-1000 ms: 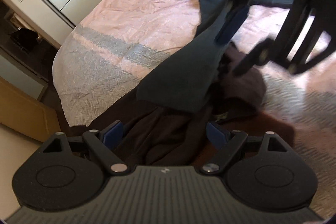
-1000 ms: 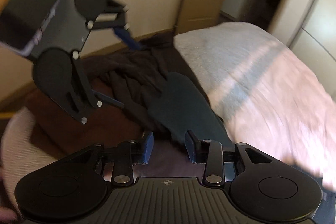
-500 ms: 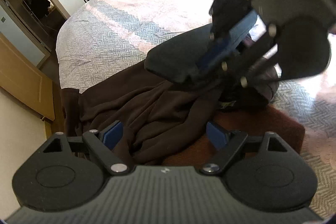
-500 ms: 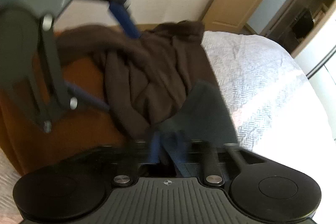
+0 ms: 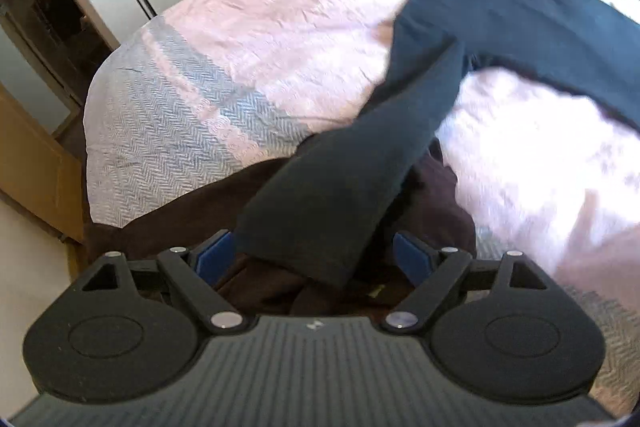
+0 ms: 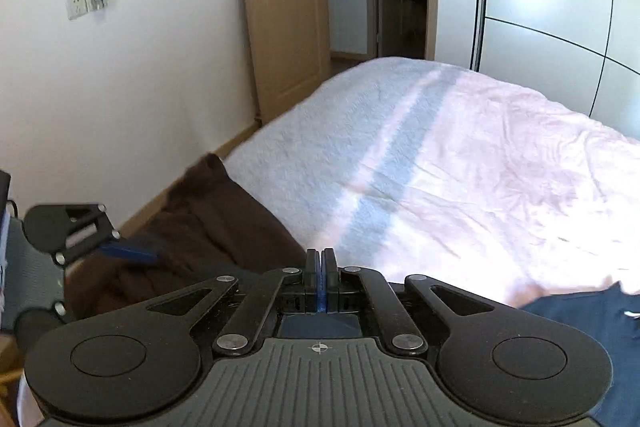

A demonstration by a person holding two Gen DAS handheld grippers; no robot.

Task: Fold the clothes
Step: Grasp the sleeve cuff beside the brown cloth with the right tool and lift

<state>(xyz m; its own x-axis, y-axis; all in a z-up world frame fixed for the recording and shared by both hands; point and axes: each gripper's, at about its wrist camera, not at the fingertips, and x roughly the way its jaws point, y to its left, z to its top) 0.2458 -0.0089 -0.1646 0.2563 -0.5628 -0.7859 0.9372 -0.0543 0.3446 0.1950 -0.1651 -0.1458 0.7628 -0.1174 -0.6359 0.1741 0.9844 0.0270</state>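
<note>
Hardly begun, I'd say: the dark blue top [image 5: 432,75] sprawls unfolded from upper right to lower centre over the brown pile [image 5: 200,211] on the bed [image 5: 248,39], left gripper [image 5: 314,257] gaping empty, right gripper [image 6: 319,277] pinched tight, its catch hidden.

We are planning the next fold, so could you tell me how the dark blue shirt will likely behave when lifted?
Probably floppy: the dark blue shirt bends and trails a sleeve over the brown garment. It seems light, since it hangs without stretching taut. It may drag rather than slide cleanly across the bedspread.
</note>
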